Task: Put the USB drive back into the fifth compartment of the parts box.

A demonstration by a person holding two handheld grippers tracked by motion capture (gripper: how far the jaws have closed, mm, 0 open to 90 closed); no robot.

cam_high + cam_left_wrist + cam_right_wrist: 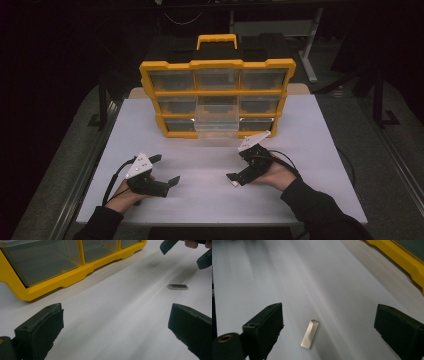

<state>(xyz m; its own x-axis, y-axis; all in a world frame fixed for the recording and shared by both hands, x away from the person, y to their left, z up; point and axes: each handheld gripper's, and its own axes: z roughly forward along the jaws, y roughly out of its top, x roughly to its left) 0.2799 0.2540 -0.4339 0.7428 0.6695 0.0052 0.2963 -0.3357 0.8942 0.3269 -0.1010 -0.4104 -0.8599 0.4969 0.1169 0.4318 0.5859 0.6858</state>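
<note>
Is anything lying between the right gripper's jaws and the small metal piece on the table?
Nothing visible does. The metal piece lies flat on the bare white table between the open jaws of the right gripper, nearer one jaw, touching neither. The yellow organizer stands well off to the side.

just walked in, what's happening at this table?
A person holds a gripper in each hand at a white table. The right gripper hangs open over a small flat metal piece lying between its jaws, not yet gripped. The left gripper is open and holds nothing. Behind stands a yellow drawer organizer, its middle drawer pulled out.
</note>
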